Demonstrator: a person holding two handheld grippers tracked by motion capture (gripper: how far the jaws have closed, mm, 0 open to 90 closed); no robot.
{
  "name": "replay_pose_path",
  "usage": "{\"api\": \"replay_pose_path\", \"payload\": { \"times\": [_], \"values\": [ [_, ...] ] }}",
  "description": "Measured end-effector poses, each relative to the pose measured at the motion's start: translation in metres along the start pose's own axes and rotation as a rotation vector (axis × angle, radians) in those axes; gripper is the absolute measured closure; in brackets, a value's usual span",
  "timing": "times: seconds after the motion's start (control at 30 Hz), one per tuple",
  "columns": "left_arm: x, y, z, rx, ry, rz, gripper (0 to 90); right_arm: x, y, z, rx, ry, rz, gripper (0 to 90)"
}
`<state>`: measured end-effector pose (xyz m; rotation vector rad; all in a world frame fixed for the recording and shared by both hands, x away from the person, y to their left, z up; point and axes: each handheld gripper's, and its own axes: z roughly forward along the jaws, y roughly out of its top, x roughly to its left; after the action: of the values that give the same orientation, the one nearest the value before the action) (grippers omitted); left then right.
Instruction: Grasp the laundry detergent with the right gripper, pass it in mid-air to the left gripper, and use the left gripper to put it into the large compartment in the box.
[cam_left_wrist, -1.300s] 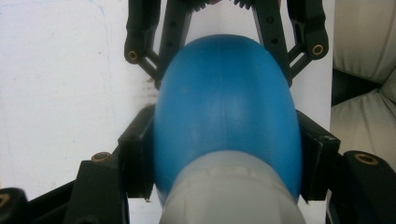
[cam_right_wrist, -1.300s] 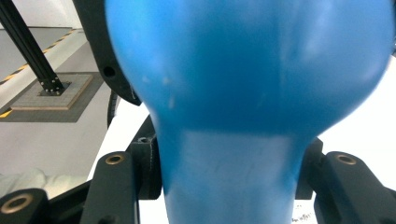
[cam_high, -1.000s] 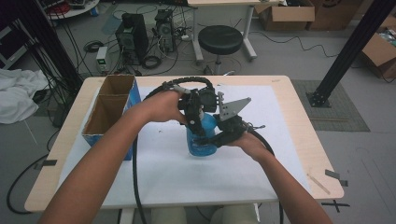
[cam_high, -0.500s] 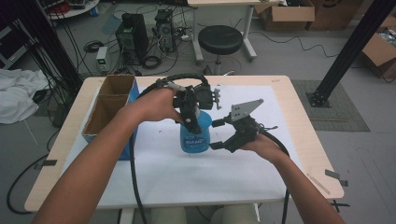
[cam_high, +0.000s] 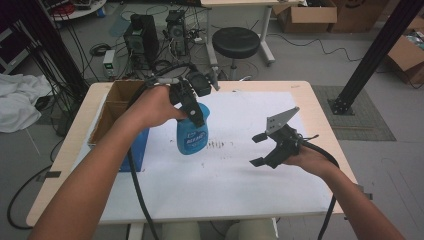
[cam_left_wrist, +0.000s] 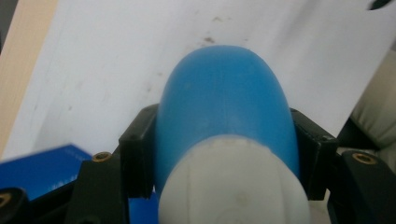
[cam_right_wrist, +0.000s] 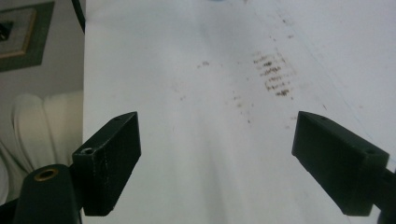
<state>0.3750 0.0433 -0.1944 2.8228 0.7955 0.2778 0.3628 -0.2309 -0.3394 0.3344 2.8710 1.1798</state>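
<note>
Blue plastic spray bottle (cam_high: 192, 134) with white cap is clamped in the left hand-held gripper (cam_high: 194, 114), above the white paper-covered table (cam_high: 225, 185). Right hand-held gripper (cam_high: 263, 148) gapes, empty, well apart. Likely next: carrying to the cardboard box (cam_high: 111, 115).

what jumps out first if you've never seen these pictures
A bright blue spray bottle at mid-table, clamped near its white top by the left gripper. To its right the right gripper hangs open over the stained white sheet. A cardboard box sits at the left edge.
</note>
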Motion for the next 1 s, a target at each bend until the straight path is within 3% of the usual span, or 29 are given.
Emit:
{"api": "replay_pose_path", "payload": {
  "times": [0.3, 0.47, 0.73, 1.0],
  "values": [
    [0.012, -0.006, -0.013, -0.014, 0.065, -0.2, 37.9, -0.001, -0.006, -0.027, 0.078, -0.039, 0.002, 15.5],
    [0.021, -0.009, -0.025, -0.033, 0.092, -0.321, 38.0, -0.001, -0.01, -0.04, 0.091, -0.046, 0.006, 15.8],
    [0.037, -0.018, -0.047, -0.033, 0.145, -0.454, 38.0, -0.007, -0.019, -0.054, 0.149, -0.069, 0.011, 15.5],
    [0.055, -0.028, -0.063, -0.007, 0.147, -0.564, 38.0, -0.008, -0.018, -0.065, 0.182, -0.077, -0.009, 15.7]
  ]
}}
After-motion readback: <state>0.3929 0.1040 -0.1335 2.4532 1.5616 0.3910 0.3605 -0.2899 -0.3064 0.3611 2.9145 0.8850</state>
